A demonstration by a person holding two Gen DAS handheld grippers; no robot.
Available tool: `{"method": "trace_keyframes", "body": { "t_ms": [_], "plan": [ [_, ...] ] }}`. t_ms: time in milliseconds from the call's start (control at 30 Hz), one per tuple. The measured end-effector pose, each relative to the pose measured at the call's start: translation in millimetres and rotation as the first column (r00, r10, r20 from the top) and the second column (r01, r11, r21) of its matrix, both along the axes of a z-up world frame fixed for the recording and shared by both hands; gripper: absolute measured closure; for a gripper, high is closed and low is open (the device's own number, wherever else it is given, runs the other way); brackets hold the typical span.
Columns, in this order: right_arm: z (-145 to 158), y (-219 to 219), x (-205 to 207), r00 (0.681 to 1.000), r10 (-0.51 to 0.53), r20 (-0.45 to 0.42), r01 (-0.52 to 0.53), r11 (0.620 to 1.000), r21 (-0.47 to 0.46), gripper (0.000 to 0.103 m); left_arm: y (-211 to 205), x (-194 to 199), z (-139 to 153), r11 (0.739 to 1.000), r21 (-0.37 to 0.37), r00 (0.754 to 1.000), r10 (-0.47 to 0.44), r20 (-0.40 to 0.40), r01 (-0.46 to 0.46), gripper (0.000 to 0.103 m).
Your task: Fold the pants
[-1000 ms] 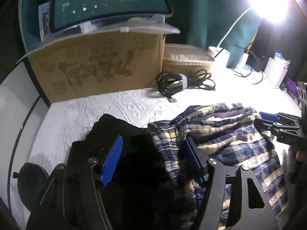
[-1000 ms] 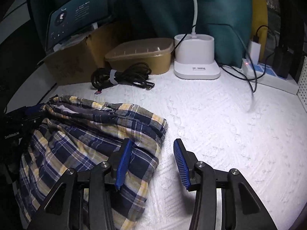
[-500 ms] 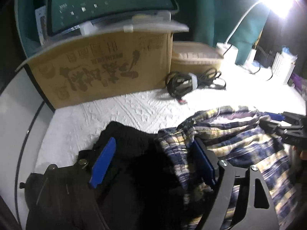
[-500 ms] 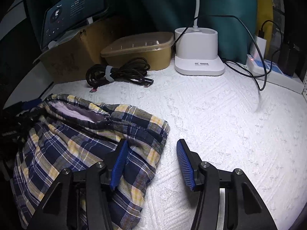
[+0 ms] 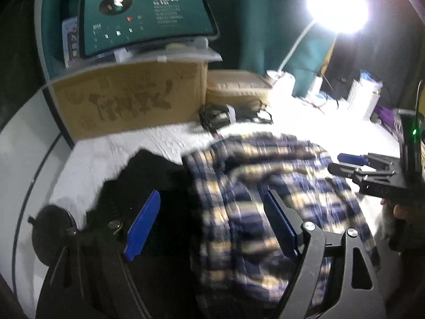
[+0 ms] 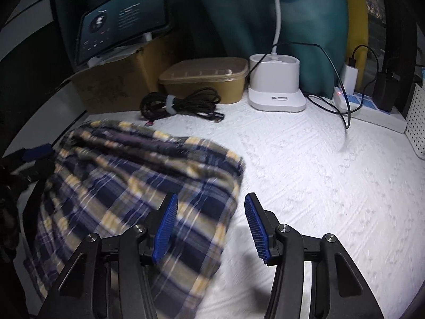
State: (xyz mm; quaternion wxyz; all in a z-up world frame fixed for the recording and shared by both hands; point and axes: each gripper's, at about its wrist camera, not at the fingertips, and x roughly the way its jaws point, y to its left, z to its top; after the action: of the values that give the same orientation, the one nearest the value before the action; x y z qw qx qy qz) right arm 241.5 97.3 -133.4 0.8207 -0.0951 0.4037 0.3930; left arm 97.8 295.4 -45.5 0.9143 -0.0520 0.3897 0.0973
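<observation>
The plaid pants (image 5: 265, 183), blue, yellow and white, lie bunched in a folded heap on the white cover (image 6: 318, 186). A black garment (image 5: 148, 175) lies against their left side. My left gripper (image 5: 212, 226) stands open and wide over the seam between the black garment and the pants, its pads pressing on nothing. My right gripper (image 6: 211, 228) is open at the right edge of the pants (image 6: 132, 180). Its left pad hangs over the cloth, its right pad over bare cover. Each gripper shows in the other's view: the right gripper (image 5: 338, 162) and the left gripper (image 6: 39, 159).
At the back stand a cardboard box (image 5: 127, 101) with a lit tablet (image 5: 148, 21) on it, a brown lidded container (image 6: 204, 77), a coiled black cable (image 6: 180, 103) and a white lamp base (image 6: 276, 85). A power strip (image 6: 372, 106) and white basket (image 6: 417, 122) sit at the far right.
Both grippers have spread their jaws wider and drawn back from the pants. The left one no longer straddles the waistband edge closely; the pants lie where they were.
</observation>
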Motion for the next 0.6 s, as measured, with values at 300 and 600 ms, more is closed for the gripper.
{"method": "trace_keyframes", "body": {
  "t_ms": [300,600],
  "plan": [
    [-14.0,-7.6,-41.2,0.999,0.032,-0.021,-0.033,0.999,-0.029,0.048,-1.7,-21.1,-37.5,0.997,0.065,0.995,0.040,-0.090,-0.034,0.022],
    [-7.3,-23.8,-61.0,1.000,0.003,-0.001,-0.003,0.999,-0.038,0.048,-9.5,-46.5,-21.1,0.999,0.032,0.999,0.025,-0.019,-0.025,0.022]
  ]
}}
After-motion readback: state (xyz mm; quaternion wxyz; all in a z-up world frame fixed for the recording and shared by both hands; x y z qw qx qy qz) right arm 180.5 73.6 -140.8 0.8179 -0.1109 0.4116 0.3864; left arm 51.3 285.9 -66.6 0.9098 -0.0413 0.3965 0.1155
